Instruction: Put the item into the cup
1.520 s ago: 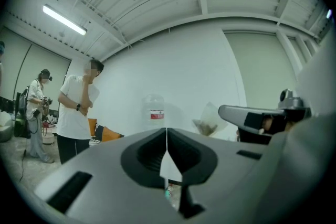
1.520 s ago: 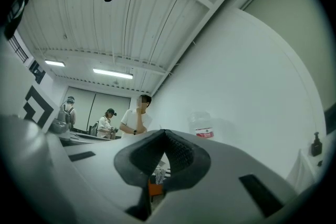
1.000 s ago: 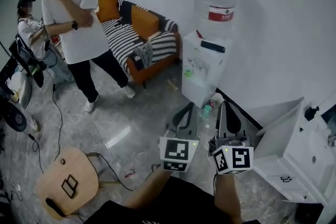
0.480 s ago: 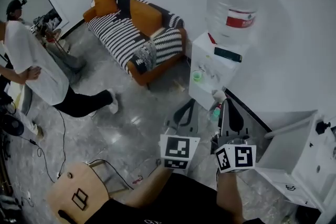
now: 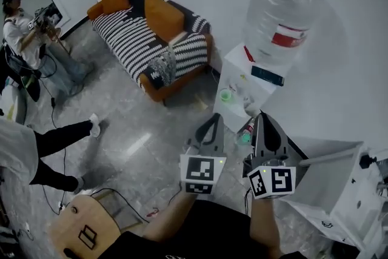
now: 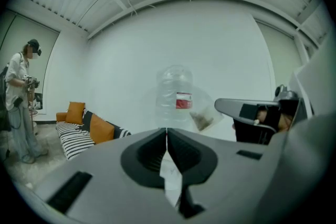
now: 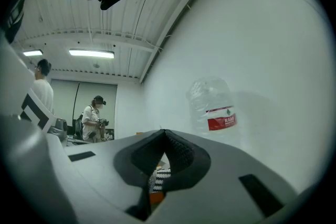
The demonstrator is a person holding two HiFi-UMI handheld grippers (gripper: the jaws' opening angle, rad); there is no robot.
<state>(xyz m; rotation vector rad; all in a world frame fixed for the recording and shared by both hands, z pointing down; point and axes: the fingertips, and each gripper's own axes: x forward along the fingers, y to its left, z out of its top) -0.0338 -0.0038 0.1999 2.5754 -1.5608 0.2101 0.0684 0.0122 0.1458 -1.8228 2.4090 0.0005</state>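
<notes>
**A:** What has moved?

**B:** The person in the white shirt has slid off to the left edge. Only a leg (image 5: pixel 57 141) in dark trousers shows on the grey floor (image 5: pixel 139 130) now. The water dispenser (image 5: pixel 237 73) has drawn closer to me.

**A:** And your fingers?

**B:** My left gripper (image 6: pixel 167 130) has its two fingers pressed together at the tips, with nothing between them. My right gripper (image 7: pixel 165 131) is the same. They are side by side, both aimed at the dispenser. A wooden stool (image 5: pixel 85 224) is low on my left and a white cabinet (image 5: pixel 327 176) is on my right.

**A:** Where is the cup?

**B:** The green cup (image 5: pixel 226 95) sits on the ledge at the dispenser's front, beyond my fingertips. A small bottle (image 5: pixel 245 131) stands on the floor at the dispenser's foot, between my two grippers. I can't tell which thing is the item.

**A:** Farther on?

**B:** A dark flat slab (image 5: pixel 267 75) lies on the dispenser's top beside the big water bottle (image 5: pixel 284 9). A striped sofa (image 5: pixel 136 39) with orange cushions (image 5: pixel 162 16) stands against the wall. A person (image 5: pixel 21 27) wearing a headset is at the far left.
</notes>
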